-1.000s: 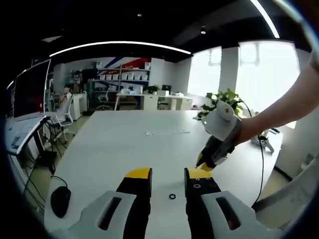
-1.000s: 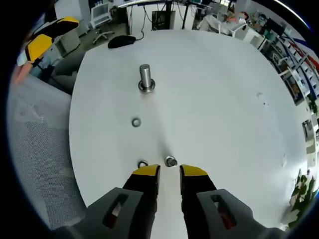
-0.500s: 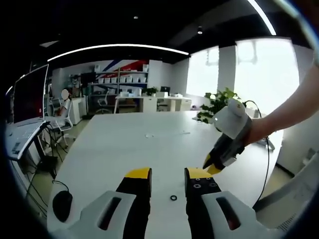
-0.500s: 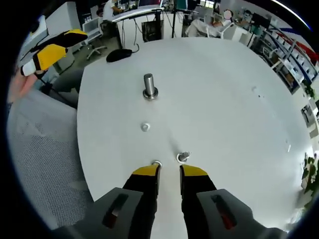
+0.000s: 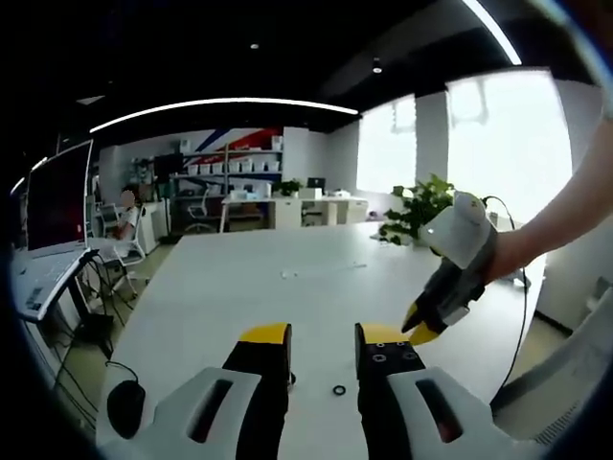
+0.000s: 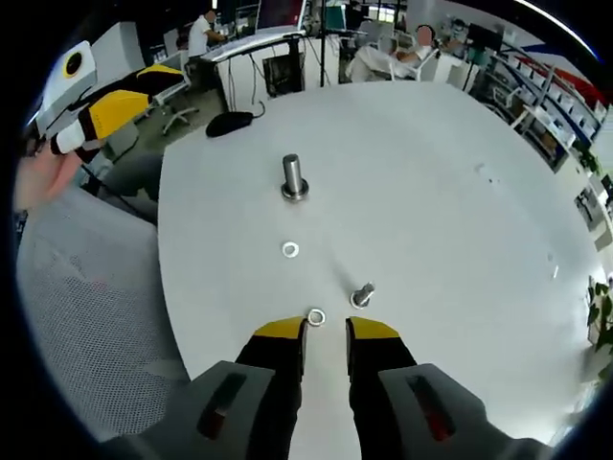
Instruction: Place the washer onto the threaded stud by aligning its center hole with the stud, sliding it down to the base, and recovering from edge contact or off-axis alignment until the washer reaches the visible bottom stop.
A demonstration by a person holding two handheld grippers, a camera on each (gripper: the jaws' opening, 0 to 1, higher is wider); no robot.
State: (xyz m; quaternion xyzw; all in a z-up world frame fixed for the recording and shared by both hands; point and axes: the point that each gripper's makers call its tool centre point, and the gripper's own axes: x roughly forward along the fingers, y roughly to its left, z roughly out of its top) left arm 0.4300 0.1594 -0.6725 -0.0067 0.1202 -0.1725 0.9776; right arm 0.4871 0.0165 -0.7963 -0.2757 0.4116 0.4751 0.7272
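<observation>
Since a second ago the right gripper (image 6: 325, 330) has drawn back and up from the table (image 6: 450, 220): in the right gripper view the threaded stud (image 6: 293, 178) and the loose parts sit farther along the tabletop, and the near washer (image 6: 315, 317), formerly just left of the jaw tips, now lies just ahead of the gap between them. In the left gripper view the right gripper has shifted to the right and higher.

The stud stands upright on its round base, long axis vertical to the table, nothing threaded on it. A second washer (image 6: 290, 250) lies flat between the stud and the near washer, and a small bolt (image 6: 362, 295) rests beside the near washer, apart from it. Both washers lie flat, holes facing up.

The right gripper's jaws stand slightly parted with nothing between them, angled down at the table from above. The left gripper (image 5: 323, 334) is likewise parted and empty, held low over the table edge; a small dark ring (image 5: 339, 390) lies between its jaws on the tabletop. A hand (image 6: 43, 177) holds it at the left of the right gripper view
</observation>
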